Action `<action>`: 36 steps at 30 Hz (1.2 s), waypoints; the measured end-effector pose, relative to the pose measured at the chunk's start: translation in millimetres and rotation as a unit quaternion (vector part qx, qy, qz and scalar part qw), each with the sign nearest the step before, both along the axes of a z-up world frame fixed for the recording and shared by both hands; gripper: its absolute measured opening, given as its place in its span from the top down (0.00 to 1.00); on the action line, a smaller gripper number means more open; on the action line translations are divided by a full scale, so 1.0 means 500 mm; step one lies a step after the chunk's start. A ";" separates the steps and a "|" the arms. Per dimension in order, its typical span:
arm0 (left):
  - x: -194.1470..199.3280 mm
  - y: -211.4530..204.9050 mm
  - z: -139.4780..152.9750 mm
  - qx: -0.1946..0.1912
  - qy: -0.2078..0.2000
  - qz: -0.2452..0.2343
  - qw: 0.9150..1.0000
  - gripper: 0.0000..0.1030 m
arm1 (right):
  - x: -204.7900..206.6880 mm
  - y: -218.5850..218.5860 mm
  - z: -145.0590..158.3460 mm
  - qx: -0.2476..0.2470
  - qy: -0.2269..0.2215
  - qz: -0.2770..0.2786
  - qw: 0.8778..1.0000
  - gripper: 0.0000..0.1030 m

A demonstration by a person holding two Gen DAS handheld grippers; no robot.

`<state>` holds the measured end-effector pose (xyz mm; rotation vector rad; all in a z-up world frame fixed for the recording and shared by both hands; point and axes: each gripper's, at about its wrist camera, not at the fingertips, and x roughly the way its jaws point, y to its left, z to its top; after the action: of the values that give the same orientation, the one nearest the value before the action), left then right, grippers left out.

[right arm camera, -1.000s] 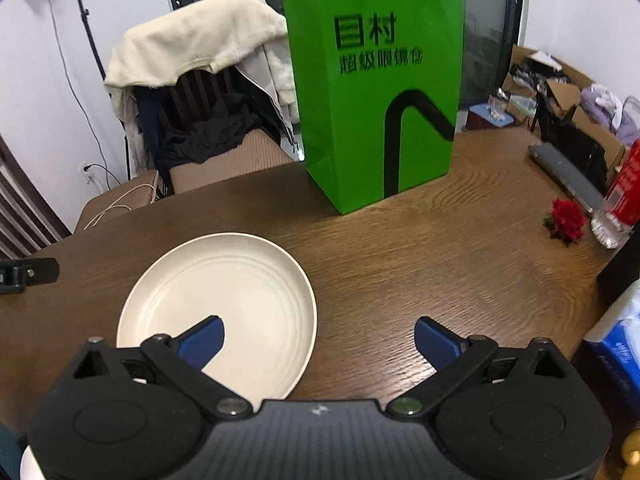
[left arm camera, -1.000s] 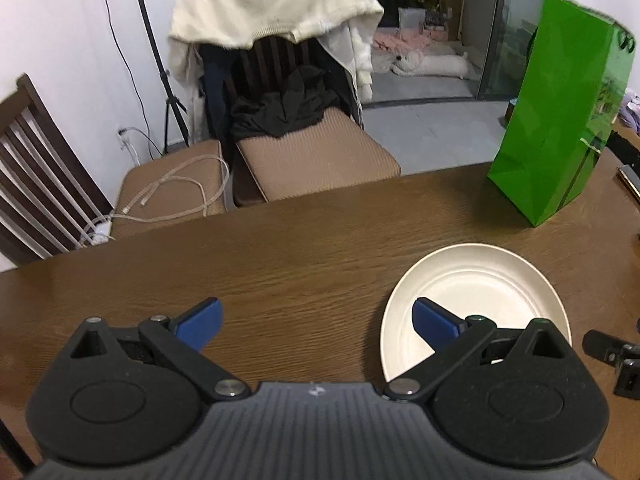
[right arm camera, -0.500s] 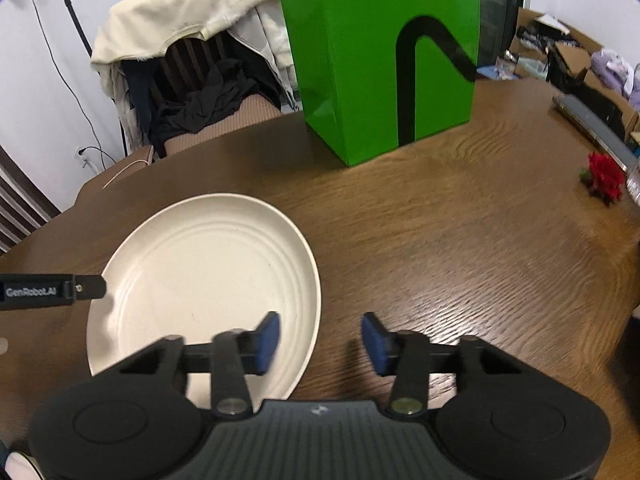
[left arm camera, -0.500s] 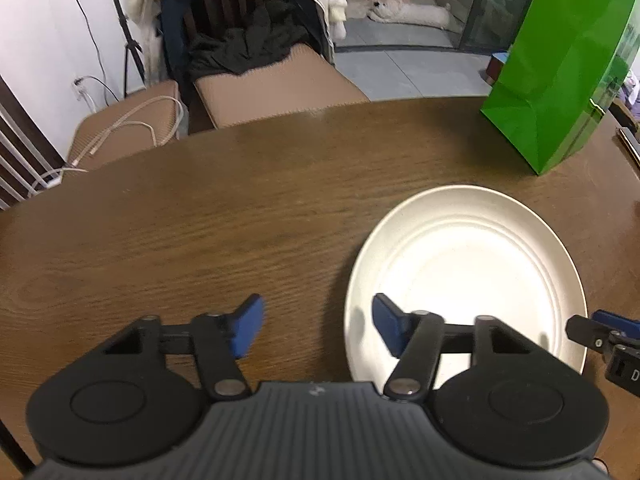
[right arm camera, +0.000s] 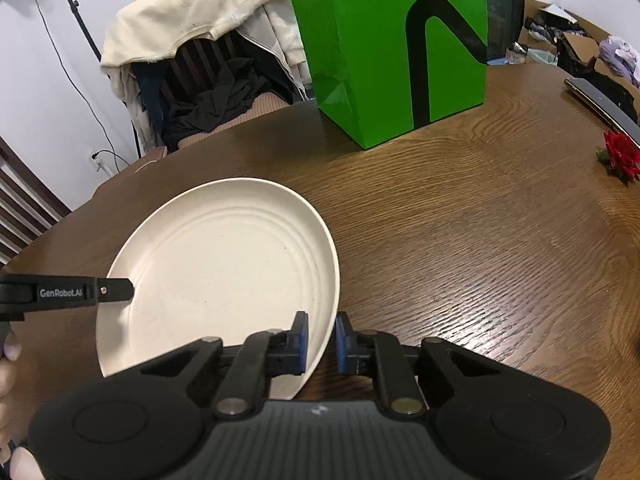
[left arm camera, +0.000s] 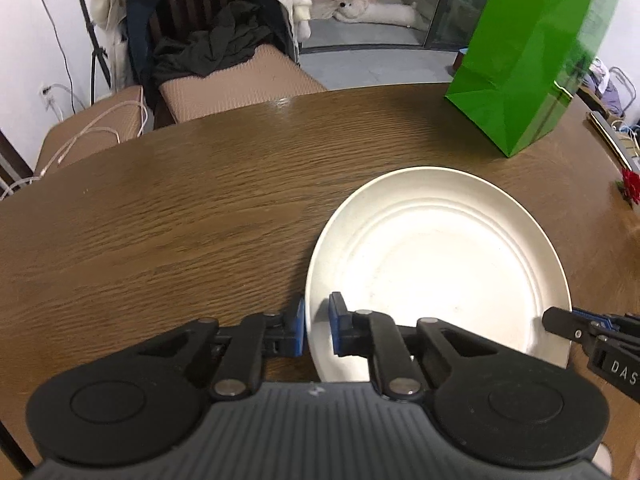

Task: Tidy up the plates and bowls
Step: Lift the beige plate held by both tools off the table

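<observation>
A lived-in home dining area is shown: a wooden tabletop (left arm camera: 200, 208) is flanked by dining chairs (left arm camera: 224, 76) draped with clothing (right arm camera: 192, 16), while a plush toy (left arm camera: 372, 10) is seen on the floor of the room beyond.

So the plate (left arm camera: 436, 264) sat on the table (left arm camera: 180, 216), and I'll place everything off that. My left gripper (left arm camera: 317, 330) straddled its near-left rim, one finger inside the plate and one outside. My right gripper (right arm camera: 321, 342) straddled the near-right rim the same way. The bag (right arm camera: 400, 52) stood on the table behind the plate, a bit to the right. The flower (right arm camera: 620, 156) lay far off to the plate's right. Chairs (left arm camera: 224, 76) sat behind the table's far edge, behind-left of the plate.
</observation>
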<state>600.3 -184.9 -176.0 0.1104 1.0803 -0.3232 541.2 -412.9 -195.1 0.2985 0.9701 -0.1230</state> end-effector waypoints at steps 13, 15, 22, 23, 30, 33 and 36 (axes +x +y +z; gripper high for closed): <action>-0.025 -0.005 -0.001 0.004 -0.028 -0.010 1.000 0.87 | -0.023 0.019 -0.012 -0.030 -0.040 0.001 0.999 0.92; -0.025 -0.004 -0.001 0.004 -0.028 -0.009 1.000 0.87 | -0.025 0.019 -0.012 -0.030 -0.041 0.000 0.999 0.92; -0.032 -0.001 0.005 0.001 -0.034 -0.008 0.999 0.87 | -0.034 0.025 -0.009 -0.037 -0.048 0.000 0.998 0.92; -0.033 0.000 0.007 0.000 -0.035 -0.008 0.999 0.87 | -0.035 0.025 -0.008 -0.036 -0.049 -0.001 0.998 0.92; -0.040 0.000 0.023 -0.002 -0.045 -0.004 0.999 0.87 | -0.043 0.022 0.004 -0.033 -0.056 -0.005 0.998 0.92; -0.043 0.000 0.036 -0.004 -0.051 0.000 0.999 0.87 | -0.046 0.022 0.014 -0.034 -0.060 -0.005 0.998 0.92; -0.046 0.002 0.050 -0.007 -0.056 0.001 0.998 0.87 | -0.047 0.022 0.026 -0.036 -0.063 -0.006 0.997 0.92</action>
<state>577.3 -184.1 -150.8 0.1142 0.9669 -0.3185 517.6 -401.8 -182.1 0.2438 0.8373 -0.1487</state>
